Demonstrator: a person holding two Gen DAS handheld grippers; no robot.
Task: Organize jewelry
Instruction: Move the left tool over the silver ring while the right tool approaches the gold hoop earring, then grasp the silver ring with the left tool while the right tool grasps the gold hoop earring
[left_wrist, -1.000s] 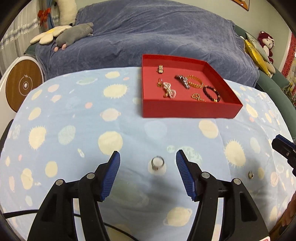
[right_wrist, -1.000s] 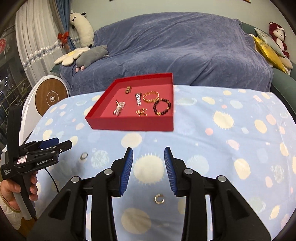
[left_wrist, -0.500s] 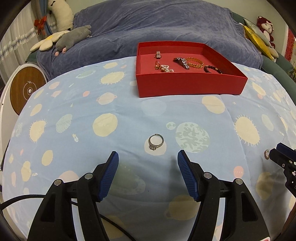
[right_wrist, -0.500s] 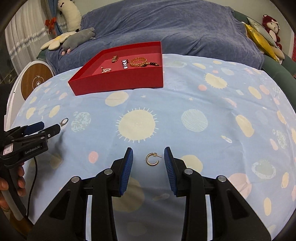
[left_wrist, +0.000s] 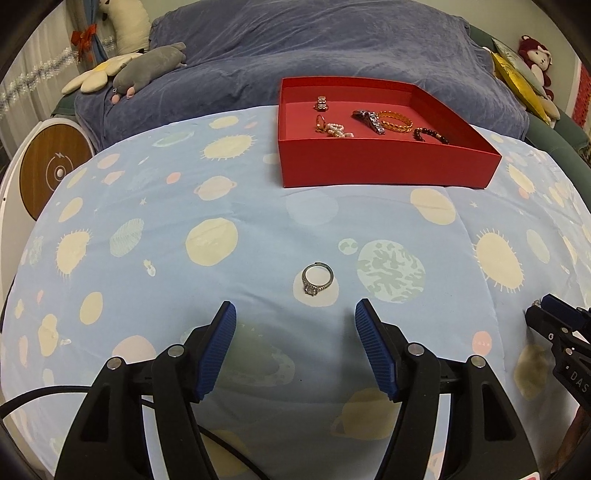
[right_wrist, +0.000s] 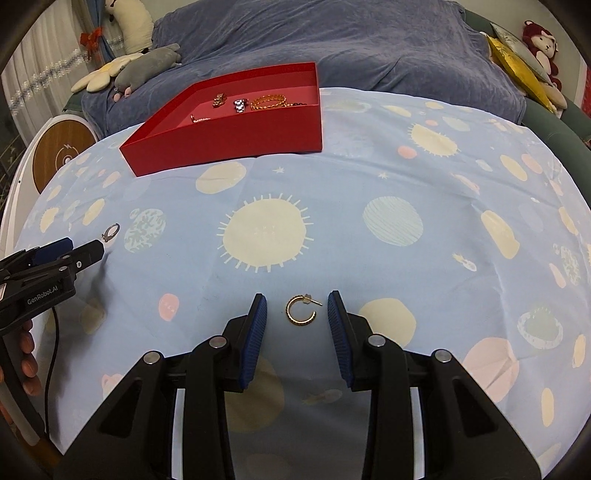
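Observation:
A silver ring with a stone (left_wrist: 317, 278) lies flat on the planet-print cloth, just beyond my left gripper (left_wrist: 295, 314), whose blue pads stand wide open and apart from it. In the right wrist view a gold hoop earring (right_wrist: 301, 310) lies on the cloth between the tips of my right gripper (right_wrist: 297, 308); the pads flank it with a gap on each side. The same ring (right_wrist: 110, 232) shows at far left, ahead of my left gripper (right_wrist: 81, 251). The red tray (left_wrist: 388, 162) farther back holds several pieces of jewelry.
The table is covered by a light blue cloth (right_wrist: 369, 192). Behind it stands a sofa under a blue cover (left_wrist: 332, 40) with plush toys (left_wrist: 147, 70). A round white and wood device (left_wrist: 51, 173) sits at the left edge. A hand (right_wrist: 27, 354) holds the left gripper.
Both grippers have sunk toward the cloth. The ring now lies ahead of the left pads, and the earring has come up between the right pads. The left jaws widened slightly.

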